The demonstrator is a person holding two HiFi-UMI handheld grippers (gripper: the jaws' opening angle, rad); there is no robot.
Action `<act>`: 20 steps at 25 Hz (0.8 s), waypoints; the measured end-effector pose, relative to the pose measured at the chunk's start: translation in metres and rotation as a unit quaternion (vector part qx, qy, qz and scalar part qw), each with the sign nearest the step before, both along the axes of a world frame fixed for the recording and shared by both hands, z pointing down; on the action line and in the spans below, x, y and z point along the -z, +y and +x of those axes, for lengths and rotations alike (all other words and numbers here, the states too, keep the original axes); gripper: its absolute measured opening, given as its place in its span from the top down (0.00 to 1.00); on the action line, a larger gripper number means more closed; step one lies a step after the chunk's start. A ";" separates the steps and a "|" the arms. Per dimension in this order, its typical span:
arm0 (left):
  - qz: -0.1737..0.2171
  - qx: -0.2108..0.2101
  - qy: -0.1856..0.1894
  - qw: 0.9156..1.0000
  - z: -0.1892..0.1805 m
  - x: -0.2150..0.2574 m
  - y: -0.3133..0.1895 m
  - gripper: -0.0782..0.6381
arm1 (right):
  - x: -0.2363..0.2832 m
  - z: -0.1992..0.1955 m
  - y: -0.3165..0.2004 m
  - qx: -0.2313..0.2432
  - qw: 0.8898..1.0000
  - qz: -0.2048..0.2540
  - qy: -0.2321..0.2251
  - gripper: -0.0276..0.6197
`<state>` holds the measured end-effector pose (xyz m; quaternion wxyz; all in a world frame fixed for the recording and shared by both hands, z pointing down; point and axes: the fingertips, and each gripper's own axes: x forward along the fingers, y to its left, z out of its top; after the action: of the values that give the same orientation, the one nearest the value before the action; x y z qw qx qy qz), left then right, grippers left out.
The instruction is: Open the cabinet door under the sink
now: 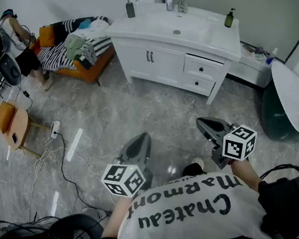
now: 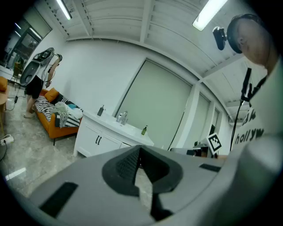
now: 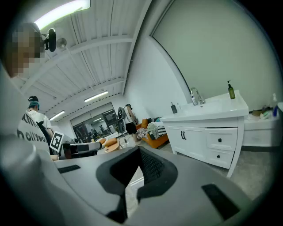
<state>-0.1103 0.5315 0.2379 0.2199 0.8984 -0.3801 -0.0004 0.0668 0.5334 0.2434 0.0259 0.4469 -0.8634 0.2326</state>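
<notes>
Two cabinet doors (image 1: 152,60) under the sink (image 1: 177,30) stand shut, well apart from both grippers. Bottles (image 1: 130,8) sit on the white counter (image 1: 145,23). The left gripper (image 1: 138,144) and right gripper (image 1: 206,124) have their jaws pressed together, holding nothing. An orange sofa (image 1: 85,66) piled with clothes (image 1: 77,46) stands beside the counter. Cables (image 1: 50,151) trail over the grey marble floor (image 1: 115,110).
</notes>
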 end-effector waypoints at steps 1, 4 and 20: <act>0.002 0.001 0.000 1.000 -0.001 0.001 0.000 0.88 | 0.001 -0.001 0.000 0.001 1.000 0.002 0.000 0.95; 0.006 0.003 -0.002 1.000 -0.004 0.005 0.001 0.88 | 0.004 -0.002 -0.001 0.002 1.000 0.006 0.001 0.95; 0.010 0.012 0.009 1.000 -0.014 0.007 -0.028 0.88 | 0.011 -0.011 -0.046 0.012 0.999 -0.009 -0.047 0.95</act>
<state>-0.1247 0.5035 0.2305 0.2143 0.8958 -0.3890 -0.0149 0.0563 0.4871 0.2326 -0.0083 0.4249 -0.8669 0.2605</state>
